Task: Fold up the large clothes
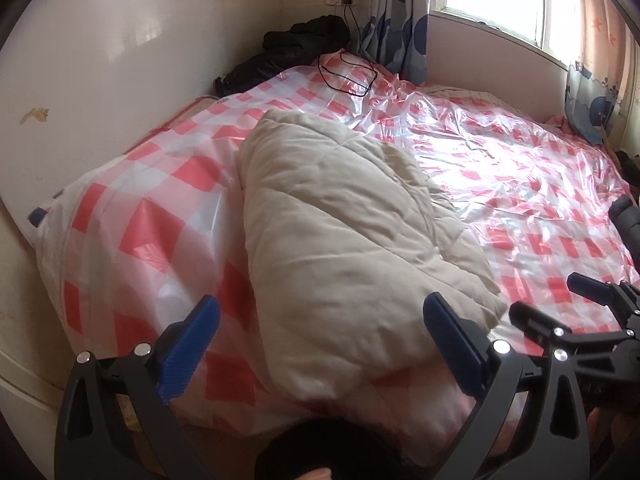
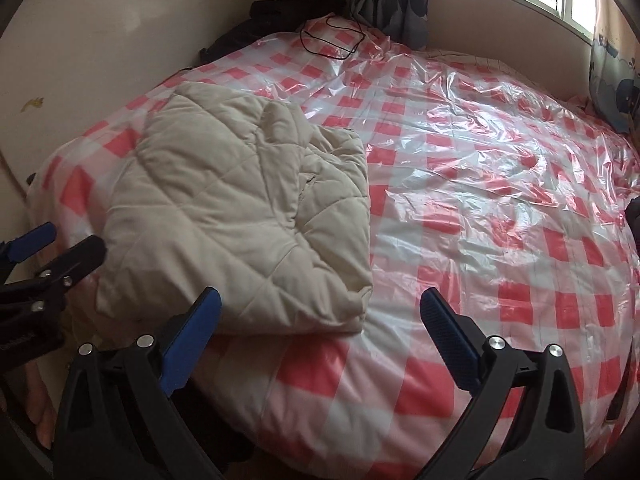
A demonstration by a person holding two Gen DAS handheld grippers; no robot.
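A cream quilted padded coat (image 1: 340,236) lies folded into a bundle on the bed, near its front left corner; in the right wrist view the same coat (image 2: 240,208) sits left of centre. My left gripper (image 1: 320,312) is open just in front of the coat's near edge, nothing between its blue fingertips. My right gripper (image 2: 320,312) is open too, over the checked cover to the right of the coat's near corner. Each gripper shows in the other's view: the right gripper (image 1: 560,304) at the right edge, the left gripper (image 2: 60,240) at the left edge.
The bed is covered by a glossy pink-and-white checked plastic sheet (image 2: 480,200), wrinkled toward the far right. A black cable (image 1: 348,76) and dark clothes (image 1: 288,48) lie at the far corner by the wall. Curtains (image 1: 396,28) and a window stand behind. A wall runs along the bed's left side.
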